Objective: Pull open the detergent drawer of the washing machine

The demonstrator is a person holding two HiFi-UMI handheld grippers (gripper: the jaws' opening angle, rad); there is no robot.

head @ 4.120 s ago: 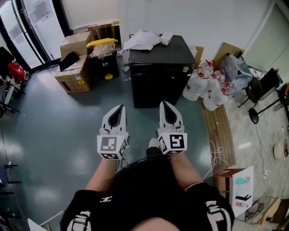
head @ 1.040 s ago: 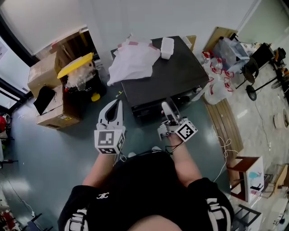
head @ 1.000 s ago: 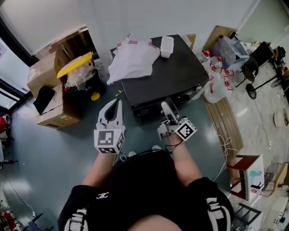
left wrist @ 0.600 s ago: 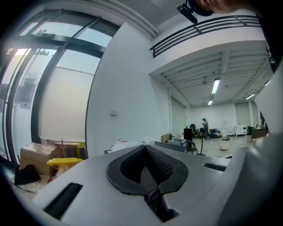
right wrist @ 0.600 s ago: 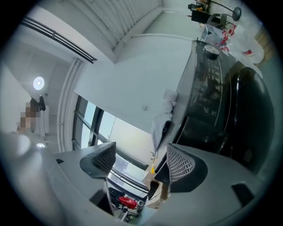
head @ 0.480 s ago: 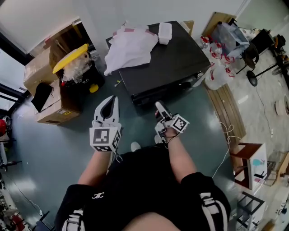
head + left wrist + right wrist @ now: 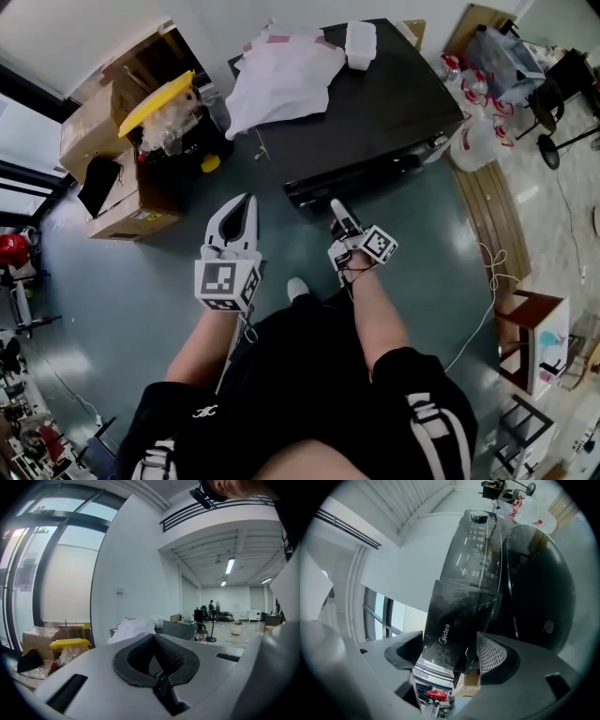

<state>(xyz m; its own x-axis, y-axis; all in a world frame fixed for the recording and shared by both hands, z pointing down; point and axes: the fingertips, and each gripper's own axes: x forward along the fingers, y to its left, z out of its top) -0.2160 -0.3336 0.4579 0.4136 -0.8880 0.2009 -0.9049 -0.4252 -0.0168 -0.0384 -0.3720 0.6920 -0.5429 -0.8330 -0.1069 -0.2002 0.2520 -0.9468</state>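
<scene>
The black washing machine (image 7: 375,122) stands at the top of the head view. My right gripper (image 7: 336,208) is rolled onto its side just in front of the machine's left front corner. In the right gripper view the glossy black detergent drawer front (image 7: 454,625) with its white logo lies between the jaws of the right gripper (image 7: 447,639). Those jaws have just been closing a little but stand wide, and neither pad visibly presses on the drawer. The round door (image 7: 539,588) and the control panel (image 7: 476,541) lie beyond. My left gripper (image 7: 247,202) hangs shut over the floor, left of the machine, holding nothing.
A white cloth (image 7: 281,70) and a small white box (image 7: 359,42) lie on the machine's top. Cardboard boxes (image 7: 131,202) and a yellow-lidded bin (image 7: 159,103) stand at the left. Water jugs (image 7: 478,141) and a wooden board (image 7: 487,225) are at the right.
The person has stepped up close to the machine. Both grippers have sunk, the right one more. It has rolled onto its side and come up to the machine's front.
</scene>
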